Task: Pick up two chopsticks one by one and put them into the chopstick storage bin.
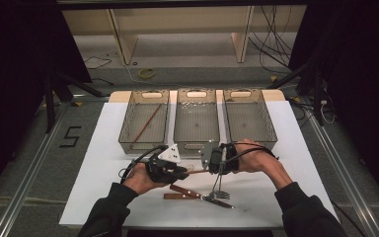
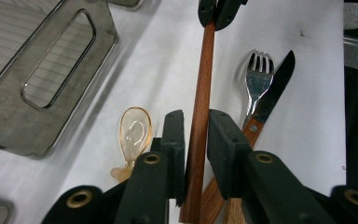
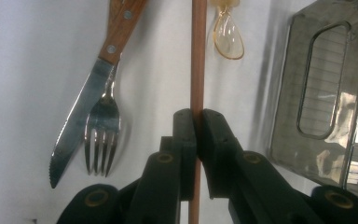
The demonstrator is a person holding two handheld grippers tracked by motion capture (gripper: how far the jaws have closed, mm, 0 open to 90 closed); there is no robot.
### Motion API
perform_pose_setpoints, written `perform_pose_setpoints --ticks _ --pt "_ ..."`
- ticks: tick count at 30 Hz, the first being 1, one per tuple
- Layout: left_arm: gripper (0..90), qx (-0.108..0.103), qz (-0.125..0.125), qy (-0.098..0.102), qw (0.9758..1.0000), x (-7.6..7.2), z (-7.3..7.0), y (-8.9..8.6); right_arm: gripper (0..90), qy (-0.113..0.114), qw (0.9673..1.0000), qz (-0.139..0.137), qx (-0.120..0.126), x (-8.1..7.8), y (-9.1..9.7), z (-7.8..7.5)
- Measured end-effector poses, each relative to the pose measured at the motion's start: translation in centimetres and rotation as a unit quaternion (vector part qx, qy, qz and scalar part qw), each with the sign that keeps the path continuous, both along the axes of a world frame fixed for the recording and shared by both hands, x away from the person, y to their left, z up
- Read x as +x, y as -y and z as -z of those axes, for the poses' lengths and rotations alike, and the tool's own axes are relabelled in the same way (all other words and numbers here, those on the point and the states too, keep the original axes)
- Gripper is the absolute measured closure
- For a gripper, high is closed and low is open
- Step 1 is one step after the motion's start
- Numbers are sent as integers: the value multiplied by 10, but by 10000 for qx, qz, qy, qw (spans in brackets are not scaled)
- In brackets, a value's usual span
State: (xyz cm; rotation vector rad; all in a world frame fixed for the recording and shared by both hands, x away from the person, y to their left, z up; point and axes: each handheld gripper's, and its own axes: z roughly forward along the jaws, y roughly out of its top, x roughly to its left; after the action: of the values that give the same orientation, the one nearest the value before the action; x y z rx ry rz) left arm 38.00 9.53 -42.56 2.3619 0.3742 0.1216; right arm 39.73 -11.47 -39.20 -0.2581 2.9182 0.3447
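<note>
Three grey trays [image 1: 196,129], knife [image 3: 81,109], fork [image 3: 101,135], clear spoon [image 2: 134,133]

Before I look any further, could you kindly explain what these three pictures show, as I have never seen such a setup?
A person sits at a table covered in white, holding a hand-held tool with black tongs in each hand. One picture looks down from above; the other two come from small cameras riding on each tool. Both the left tongs and the right tongs are closed on one thin wooden chopstick, each near one end of it. On the table lie a wood-handled knife, a fork and a small clear amber spoon. Three grey bins stand at the far side; the left one holds another wooden stick.
</note>
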Motion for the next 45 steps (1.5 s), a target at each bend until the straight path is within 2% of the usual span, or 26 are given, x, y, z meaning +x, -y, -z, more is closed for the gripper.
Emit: perform_pose_setpoints --ticks 1,4,10,12,14,17,18,19,20,21,23,27,28,30,31,32,33,36,38,40,42,43,45 --pt "777 24 16 12 10000 0 0 0 851 -28 10000 73 23 -1 0 0" --pt "796 43 130 6 9999 0 1 0 850 7 10000 -67 -4 0 0 1" --pt "826 61 340 31 9994 -1 1 0 843 -25 9999 -143 12 -1 0 2" --pt "830 83 328 55 9994 -2 0 -1 830 -31 9999 -106 12 0 1 2" --pt "831 104 297 54 9995 -1 1 -3 768 35 10000 -2 74 0 3 0" --pt "832 75 154 82 9998 0 0 -6 631 92 9993 202 315 0 8 -5" --pt "831 56 118 82 9999 1 -1 -7 619 43 9983 348 465 0 11 -7" --pt "831 19 69 84 9999 1 -2 -8 604 45 9977 367 575 0 13 -9" --pt "832 18 41 103 9999 2 -3 -10 559 78 9966 418 710 1 16 -10" --pt "831 2 -6 110 9999 2 -3 -11 527 39 9947 591 845 1 18 -12" --pt "831 7 -84 156 9998 3 -4 -14 486 74 9909 719 1132 1 24 -13" --pt "831 -78 -329 154 9993 7 -6 -22 435 218 9799 1094 1654 1 34 -16" --pt "832 -125 -403 157 9990 7 -7 -24 420 250 9763 1217 1773 2 37 -17" --pt "831 -222 -547 157 9981 9 -9 -28 411 154 9674 1427 2085 2 43 -18" --pt "831 -229 -582 169 9979 9 -10 -30 401 144 9612 1563 2270 3 46 -18" --pt "831 -259 -634 179 9975 10 -11 -32 397 85 9575 1642 2370 2 49 -18" --pt "831 -294 -680 197 9971 10 -11 -33 395 21 9524 1715 2520 2 51 -18" --pt "831 -428 -804 191 9957 11 -12 -37 380 -83 9342 2024 2937 0 60 -16" --pt "831 -452 -895 206 9947 12 -12 -40 368 -177 9201 2232 3214 -1 66 -14" --pt "831 -572 -1007 203 9931 12 -14 -43 367 -203 9090 2387 3410 -3 71 -11" --pt "831 -645 -1096 223 9916 14 -16 -46 364 -202 8986 2538 3574 -6 75 -9" --pt "831 -678 -1158 225 9907 14 -17 -48 355 -223 8946 2597 3631 -6 77 -8" --pt "831 -755 -1259 215 9889 15 -18 -52 347 -217 8888 2686 3707 -8 79 -5"
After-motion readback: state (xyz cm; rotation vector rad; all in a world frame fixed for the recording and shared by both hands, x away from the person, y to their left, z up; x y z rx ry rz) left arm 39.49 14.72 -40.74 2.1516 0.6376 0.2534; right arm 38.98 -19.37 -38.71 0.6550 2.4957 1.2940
